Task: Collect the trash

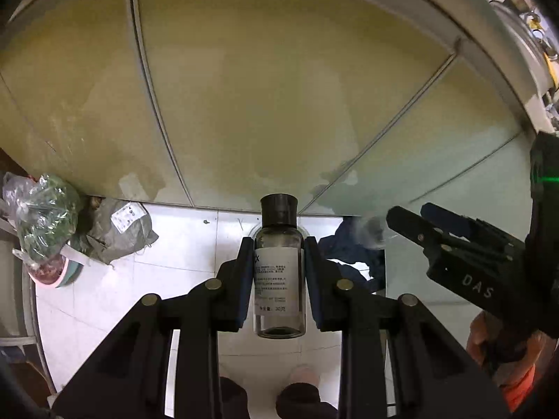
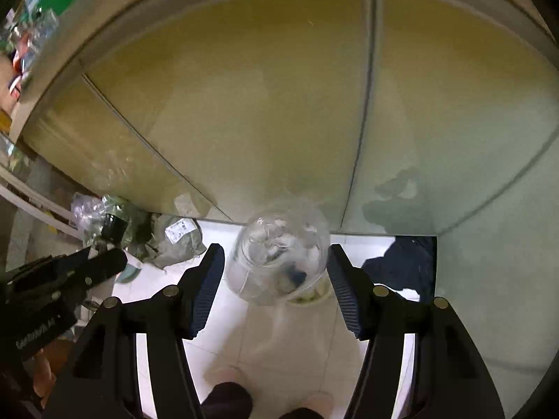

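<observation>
A small glass bottle (image 1: 279,279) with a black cap and a white printed label stands upright between the pads of my left gripper (image 1: 278,244), which is shut on it. My right gripper (image 2: 276,255) is shut on a clear plastic cup (image 2: 279,255), blurred and tilted, with both pads at its sides. Each gripper shows in the other's view: the right gripper (image 1: 405,223) at the right edge with the clear cup (image 1: 374,230) at its tips, the left gripper (image 2: 104,262) at the left edge with the bottle's black cap (image 2: 113,225). Both point steeply down over the floor.
Yellow-green cabinet doors (image 1: 244,87) rise ahead above a white tiled floor (image 1: 174,279). At the left lie a clear bag of green stuff (image 1: 45,209) and a grey parcel bag (image 1: 120,230). A dark blue cloth (image 1: 353,255) lies right. The person's feet (image 2: 223,377) stand below.
</observation>
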Demonstrator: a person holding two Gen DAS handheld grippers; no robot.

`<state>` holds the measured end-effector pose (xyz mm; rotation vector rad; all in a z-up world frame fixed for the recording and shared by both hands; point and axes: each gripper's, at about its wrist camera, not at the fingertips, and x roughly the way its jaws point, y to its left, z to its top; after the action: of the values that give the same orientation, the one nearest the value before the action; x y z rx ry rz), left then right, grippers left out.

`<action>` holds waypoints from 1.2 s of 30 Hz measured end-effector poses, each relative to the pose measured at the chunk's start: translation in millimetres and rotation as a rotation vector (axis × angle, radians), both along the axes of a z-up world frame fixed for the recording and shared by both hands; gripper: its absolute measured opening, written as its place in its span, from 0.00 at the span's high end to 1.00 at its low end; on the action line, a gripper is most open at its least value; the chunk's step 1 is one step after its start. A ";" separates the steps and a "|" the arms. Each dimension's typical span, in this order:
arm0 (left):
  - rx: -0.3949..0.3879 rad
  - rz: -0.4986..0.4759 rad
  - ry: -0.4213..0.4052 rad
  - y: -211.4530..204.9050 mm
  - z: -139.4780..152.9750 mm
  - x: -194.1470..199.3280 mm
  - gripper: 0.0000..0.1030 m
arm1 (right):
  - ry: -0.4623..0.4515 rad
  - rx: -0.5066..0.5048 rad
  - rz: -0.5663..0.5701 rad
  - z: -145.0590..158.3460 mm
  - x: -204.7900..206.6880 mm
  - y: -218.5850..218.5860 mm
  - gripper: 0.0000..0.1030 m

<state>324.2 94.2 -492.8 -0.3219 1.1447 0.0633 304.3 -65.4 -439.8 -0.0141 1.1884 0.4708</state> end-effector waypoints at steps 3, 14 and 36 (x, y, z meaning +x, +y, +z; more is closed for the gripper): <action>-0.013 -0.004 0.018 -2.3 -11.7 6.5 0.74 | 0.022 -0.005 0.005 -10.4 6.7 2.1 0.38; -0.026 -0.062 0.059 -30.2 -35.4 47.6 0.61 | 0.031 0.028 -0.082 3.2 16.0 -40.2 0.38; 0.175 -0.043 -0.340 -80.3 336.2 -87.9 0.54 | -0.315 0.114 -0.057 296.9 -54.9 -97.4 0.38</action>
<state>236.3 14.0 -156.6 -0.1444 0.8024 0.0679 249.5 -162.8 -142.9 0.0427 0.8495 0.4665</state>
